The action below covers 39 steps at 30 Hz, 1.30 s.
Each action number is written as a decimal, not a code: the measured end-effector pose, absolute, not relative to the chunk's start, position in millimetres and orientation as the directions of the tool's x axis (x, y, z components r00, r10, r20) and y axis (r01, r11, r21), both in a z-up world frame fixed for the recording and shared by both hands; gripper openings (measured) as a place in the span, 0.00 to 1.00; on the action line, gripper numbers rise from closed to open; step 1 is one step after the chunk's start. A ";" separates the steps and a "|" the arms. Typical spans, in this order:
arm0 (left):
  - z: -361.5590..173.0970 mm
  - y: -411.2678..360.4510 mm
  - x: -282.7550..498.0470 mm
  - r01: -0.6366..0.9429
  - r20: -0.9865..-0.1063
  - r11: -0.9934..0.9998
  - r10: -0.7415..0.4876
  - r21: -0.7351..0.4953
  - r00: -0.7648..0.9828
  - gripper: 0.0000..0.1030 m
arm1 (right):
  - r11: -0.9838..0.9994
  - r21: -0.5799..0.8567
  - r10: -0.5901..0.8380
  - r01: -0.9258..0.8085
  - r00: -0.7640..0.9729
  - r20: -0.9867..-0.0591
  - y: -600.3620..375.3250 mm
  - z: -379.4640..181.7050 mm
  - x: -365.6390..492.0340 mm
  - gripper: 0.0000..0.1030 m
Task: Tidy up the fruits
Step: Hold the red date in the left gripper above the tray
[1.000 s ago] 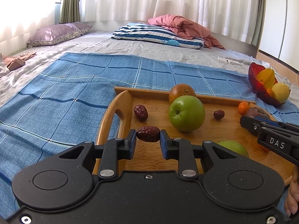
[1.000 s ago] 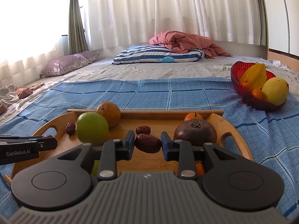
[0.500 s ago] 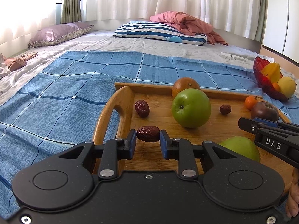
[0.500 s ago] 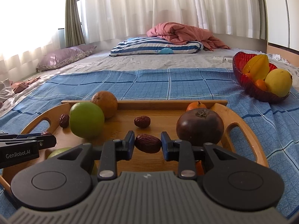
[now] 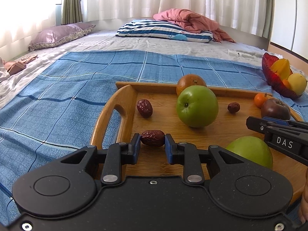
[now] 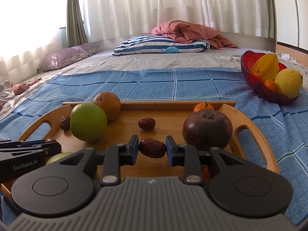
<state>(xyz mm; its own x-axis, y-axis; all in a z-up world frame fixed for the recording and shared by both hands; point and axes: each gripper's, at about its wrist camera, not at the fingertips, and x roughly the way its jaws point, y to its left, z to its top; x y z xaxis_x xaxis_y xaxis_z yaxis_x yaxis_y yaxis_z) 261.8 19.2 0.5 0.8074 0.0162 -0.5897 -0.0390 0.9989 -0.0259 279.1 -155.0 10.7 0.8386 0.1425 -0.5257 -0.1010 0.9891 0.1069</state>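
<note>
While the wooden tray [image 5: 123,98] sits on the bed, each claw, left [image 5: 152,141] and right [image 6: 152,147], squeezes a red date.

The right gripper [image 6: 152,147] pinches a wrinkled red date [image 6: 152,147] between its blue pads above the wooden tray [image 6: 256,134]. On the tray lie a dark persimmon [image 6: 207,129], a green apple [image 6: 88,122], an orange [image 6: 107,105] and another date [image 6: 146,123]. The left gripper [image 6: 51,146] juts in at the left, and a red fruit bowl [image 6: 250,77] sits on the blue checked cloth [image 6: 154,80].

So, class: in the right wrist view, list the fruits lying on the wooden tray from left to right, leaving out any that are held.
Small date → green apple → orange → loose date → dark persimmon.
</note>
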 end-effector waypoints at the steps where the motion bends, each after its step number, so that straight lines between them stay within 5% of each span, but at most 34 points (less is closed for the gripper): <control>1: 0.3 18.9 261.8 -0.039 -0.589 0.999 0.016 -0.026 0.808 0.25 | 0.989 0.107 0.142 -0.100 0.837 -0.528 -154.3 10.6 279.5 0.35; 39: -0.7 17.7 261.9 -0.039 -0.589 0.999 0.019 -0.021 0.808 0.26 | 0.988 0.126 0.145 -0.089 0.810 -0.568 -157.3 7.1 285.2 0.37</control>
<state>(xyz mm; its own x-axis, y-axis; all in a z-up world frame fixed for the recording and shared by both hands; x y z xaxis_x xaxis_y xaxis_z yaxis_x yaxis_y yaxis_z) 261.9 17.7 -0.7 0.8080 0.0189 -0.5888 -0.0386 0.9990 -0.0210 285.2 -157.3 7.1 0.8101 0.1455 -0.5680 -0.0889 0.9880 0.1263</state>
